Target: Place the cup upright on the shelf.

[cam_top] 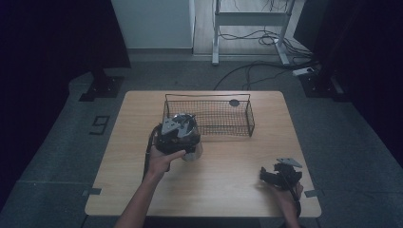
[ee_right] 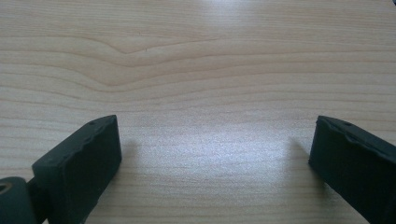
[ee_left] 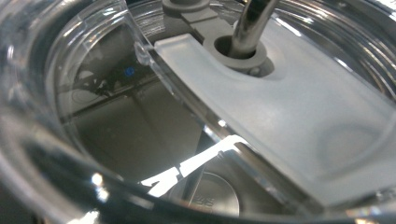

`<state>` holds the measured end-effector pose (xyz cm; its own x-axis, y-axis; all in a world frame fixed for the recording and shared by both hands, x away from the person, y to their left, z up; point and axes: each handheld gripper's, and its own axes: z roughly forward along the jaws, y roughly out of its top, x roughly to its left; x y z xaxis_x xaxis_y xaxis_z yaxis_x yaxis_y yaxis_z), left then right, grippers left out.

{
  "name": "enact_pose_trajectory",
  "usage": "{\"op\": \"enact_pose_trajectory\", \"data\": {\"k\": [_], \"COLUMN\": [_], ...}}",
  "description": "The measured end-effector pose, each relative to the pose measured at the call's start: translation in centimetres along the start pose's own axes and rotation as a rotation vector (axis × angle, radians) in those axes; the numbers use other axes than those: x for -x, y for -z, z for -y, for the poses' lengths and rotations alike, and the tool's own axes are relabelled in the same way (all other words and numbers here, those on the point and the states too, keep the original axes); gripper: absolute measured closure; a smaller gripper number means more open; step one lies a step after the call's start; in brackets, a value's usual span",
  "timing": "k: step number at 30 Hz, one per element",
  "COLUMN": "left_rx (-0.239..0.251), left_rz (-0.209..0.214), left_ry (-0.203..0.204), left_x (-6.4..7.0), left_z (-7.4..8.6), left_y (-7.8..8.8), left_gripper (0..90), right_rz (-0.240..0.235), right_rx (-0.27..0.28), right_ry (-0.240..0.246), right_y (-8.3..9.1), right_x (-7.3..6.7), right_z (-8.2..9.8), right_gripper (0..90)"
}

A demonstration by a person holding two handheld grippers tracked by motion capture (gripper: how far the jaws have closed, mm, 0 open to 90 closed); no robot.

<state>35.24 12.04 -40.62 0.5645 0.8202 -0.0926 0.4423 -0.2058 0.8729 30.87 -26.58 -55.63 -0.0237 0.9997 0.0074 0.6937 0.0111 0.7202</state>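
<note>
A clear tumbler [cam_top: 194,148] stands on the wooden table [cam_top: 223,194] at the front left corner of a wire basket [cam_top: 223,118]. My left gripper [cam_top: 179,133] sits right on top of it, held by a hand. In the left gripper view the tumbler's clear lid [ee_left: 289,107] and its metal straw [ee_left: 252,23] are pressed up against the camera, and the jaws are hidden. My right gripper [cam_top: 273,176] rests low at the table's front right. Its jaws [ee_right: 215,154] stand wide apart over bare wood with nothing between them.
A small dark disc [cam_top: 234,102] lies at the far side of the basket. Bare wood stretches between the two grippers. Beyond the table are a desk frame [cam_top: 249,19], floor cables [cam_top: 266,38] and dark stands.
</note>
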Motion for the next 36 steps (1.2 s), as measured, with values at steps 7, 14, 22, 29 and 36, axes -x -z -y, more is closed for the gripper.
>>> {"op": "enact_pose_trajectory", "data": {"k": [7,14,22,29,36], "left_rx": [-0.002,0.005,0.013,0.013,0.019], "left_rz": [-0.003,-0.002,-0.003,-0.007,-0.012], "left_ry": [0.004,0.008,0.011,0.013,0.021], "left_x": [-0.3,-0.7,-0.9,-1.1,-1.5], "left_z": [-0.5,-1.4,-2.1,-2.8,-3.8], "left_y": [-0.2,-0.3,-0.3,-0.5,-0.7], "left_gripper": [3.9,4.0,4.0,4.0,4.0], "right_rz": [0.000,-0.001,0.000,0.000,0.000], "right_rx": [0.000,-0.003,-0.001,0.000,0.000], "right_ry": [0.000,0.001,0.001,0.000,0.001], "right_y": [0.0,0.0,0.0,0.0,0.0], "right_x": [0.0,0.0,0.0,0.0,0.0], "right_z": [0.0,0.0,0.0,0.0,0.0], "right_gripper": [2.0,2.0,2.0,2.0,2.0]}}
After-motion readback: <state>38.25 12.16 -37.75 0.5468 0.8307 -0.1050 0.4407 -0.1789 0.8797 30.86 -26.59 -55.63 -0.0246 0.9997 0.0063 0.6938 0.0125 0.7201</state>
